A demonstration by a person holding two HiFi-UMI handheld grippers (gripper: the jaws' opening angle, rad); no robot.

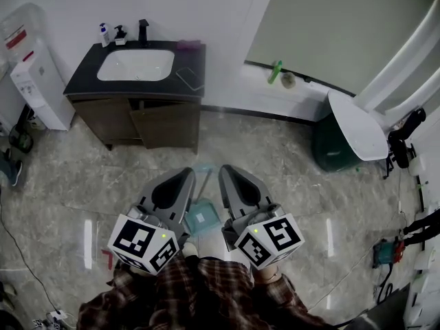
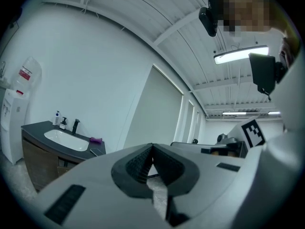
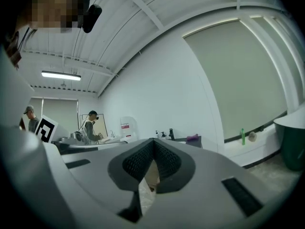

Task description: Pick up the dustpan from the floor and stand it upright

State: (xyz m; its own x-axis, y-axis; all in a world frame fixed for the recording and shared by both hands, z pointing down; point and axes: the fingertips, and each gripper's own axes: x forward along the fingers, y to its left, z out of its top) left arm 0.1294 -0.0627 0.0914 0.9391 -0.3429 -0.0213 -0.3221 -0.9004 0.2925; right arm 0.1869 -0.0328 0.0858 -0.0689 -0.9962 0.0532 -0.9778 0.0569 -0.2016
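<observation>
Marble floor (image 1: pixel 295 184) fills the view, with the vanity (image 1: pixel 148 119) at eleven o'clock. The left gripper (image 1: pixel 187 177) and right gripper (image 1: pixel 225 174) are held level, jaws pressed together on nothing. Between them, toward six o'clock, the teal dustpan (image 1: pixel 201 218) stands unheld. It seems upright, so the task is likely done.

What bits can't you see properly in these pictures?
1. Dustpan: in the head view, mostly covered by the left gripper and right gripper. Lying or standing, cannot tell.
2. Both gripper views: no dustpan shows; each gripper's own shut jaws fill the bottom.
3. Bottles by the sink: head view, labels too small.
</observation>
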